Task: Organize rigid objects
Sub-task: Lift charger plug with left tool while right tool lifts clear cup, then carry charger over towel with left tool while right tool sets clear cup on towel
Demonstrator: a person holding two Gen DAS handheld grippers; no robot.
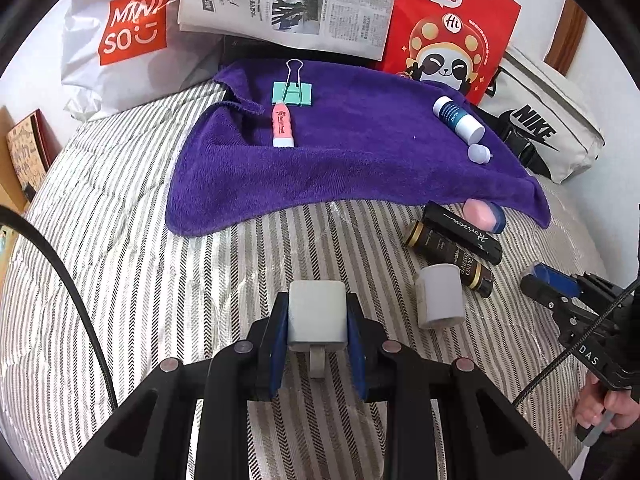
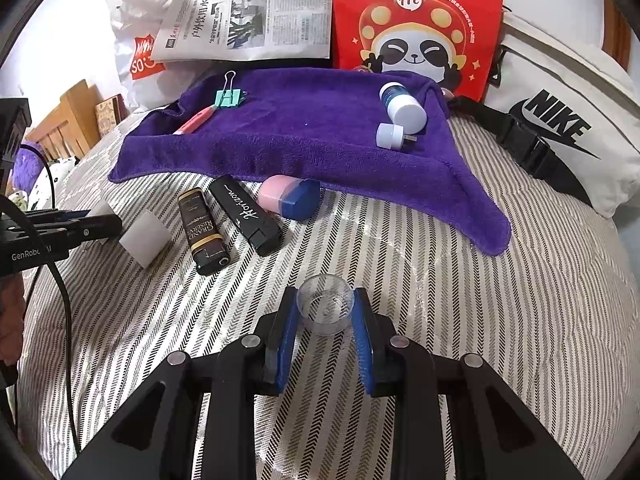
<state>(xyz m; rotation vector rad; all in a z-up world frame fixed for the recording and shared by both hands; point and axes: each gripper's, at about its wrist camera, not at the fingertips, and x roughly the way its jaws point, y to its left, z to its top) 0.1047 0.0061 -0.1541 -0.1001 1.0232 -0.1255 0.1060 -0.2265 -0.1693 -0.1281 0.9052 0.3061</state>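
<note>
We're working over the striped bed (image 1: pixel 120 280), with the purple towel (image 1: pixel 340 160) spread at its far side. On the towel we're seeing a white-capped bottle (image 1: pixel 458 119), a pink tube (image 1: pixel 282 125) and a teal binder clip (image 1: pixel 293 92). Left claw (image 1: pixel 318 316) is gripping a white cube plug (image 1: pixel 317 316), pads pressing both sides, with a white cap (image 1: pixel 440 296) lying just right of it. Right claw (image 2: pixel 326 308) is clenching a clear plastic cup (image 2: pixel 326 303) between its pads, above the bedcover.
</note>
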